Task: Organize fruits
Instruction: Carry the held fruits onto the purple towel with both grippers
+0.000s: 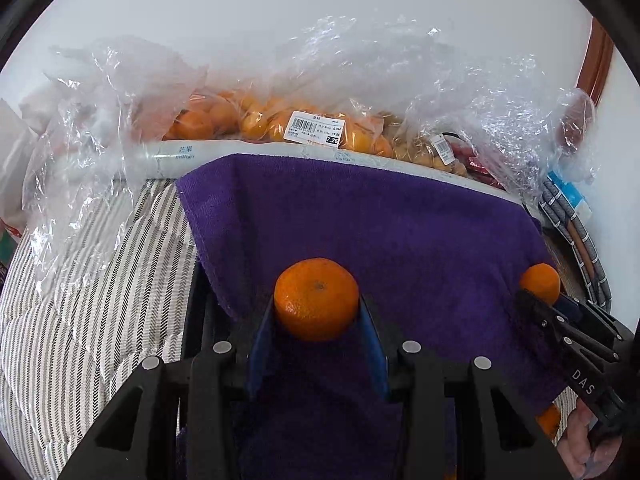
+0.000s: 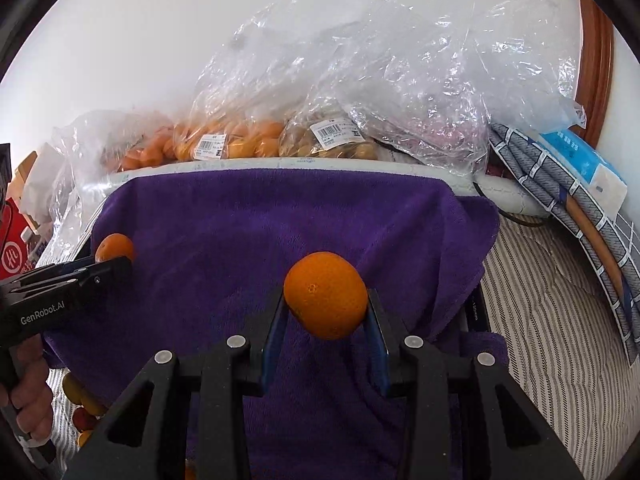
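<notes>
My left gripper [image 1: 317,304] is shut on a tangerine [image 1: 316,298] and holds it above a purple towel [image 1: 360,216]. My right gripper [image 2: 325,300] is shut on another tangerine [image 2: 325,295] above the same towel [image 2: 260,220]. Each gripper shows in the other's view: the right one [image 1: 538,292] at the right edge with its tangerine [image 1: 540,282], the left one [image 2: 116,258] at the left edge with its tangerine [image 2: 115,247]. Behind the towel lie clear plastic bags of orange fruit [image 1: 248,120] and brownish fruit [image 2: 332,138].
A white box rim [image 1: 240,152] runs behind the towel. Crumpled plastic [image 2: 420,80] piles at the back right. A striped cloth [image 1: 80,300] covers the surface. A patterned cushion [image 2: 580,216] and a blue packet [image 2: 580,160] lie at the right. Loose fruits [image 2: 80,404] sit at lower left.
</notes>
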`<state>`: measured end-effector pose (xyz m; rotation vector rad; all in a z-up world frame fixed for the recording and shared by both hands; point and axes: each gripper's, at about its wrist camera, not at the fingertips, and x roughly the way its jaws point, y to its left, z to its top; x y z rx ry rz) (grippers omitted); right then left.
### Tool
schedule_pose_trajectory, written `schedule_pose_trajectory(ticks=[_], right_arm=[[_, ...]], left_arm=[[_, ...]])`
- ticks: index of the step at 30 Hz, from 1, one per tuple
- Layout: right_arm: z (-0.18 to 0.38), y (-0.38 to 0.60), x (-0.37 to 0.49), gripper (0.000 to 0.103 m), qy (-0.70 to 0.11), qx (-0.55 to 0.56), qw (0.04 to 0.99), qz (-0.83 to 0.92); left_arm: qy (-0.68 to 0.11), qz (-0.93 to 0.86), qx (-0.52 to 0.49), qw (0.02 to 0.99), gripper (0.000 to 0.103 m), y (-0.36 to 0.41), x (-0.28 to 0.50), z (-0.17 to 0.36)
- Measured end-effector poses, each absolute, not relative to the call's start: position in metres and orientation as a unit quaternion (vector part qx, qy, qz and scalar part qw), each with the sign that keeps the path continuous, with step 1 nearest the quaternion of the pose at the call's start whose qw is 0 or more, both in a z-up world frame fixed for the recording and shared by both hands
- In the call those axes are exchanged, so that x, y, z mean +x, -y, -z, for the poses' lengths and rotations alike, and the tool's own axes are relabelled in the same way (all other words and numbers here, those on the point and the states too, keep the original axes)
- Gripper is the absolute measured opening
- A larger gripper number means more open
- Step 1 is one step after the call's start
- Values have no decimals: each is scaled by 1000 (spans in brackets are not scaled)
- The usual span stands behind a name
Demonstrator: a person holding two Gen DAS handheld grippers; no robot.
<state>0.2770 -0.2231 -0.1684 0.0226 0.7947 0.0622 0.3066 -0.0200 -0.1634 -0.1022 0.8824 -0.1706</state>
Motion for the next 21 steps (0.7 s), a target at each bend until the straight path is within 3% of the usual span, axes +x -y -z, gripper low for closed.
schedule_pose_trajectory(ticks=[10, 12, 17, 21], right_arm=[[168, 221, 277, 39, -387, 1, 921, -37], [166, 222, 277, 42, -384, 0, 923, -35], [159, 225, 270, 67, -368, 9, 929, -32], [155, 227, 266, 72, -357, 13, 934, -31]], left_arm=[[-430, 78, -37, 899, 40, 22, 307, 165], [-430, 76, -33, 899, 40, 23, 307, 165], [-431, 78, -37, 898, 40, 23, 306, 164], [-417, 79, -42, 904, 52, 22, 301, 157]])
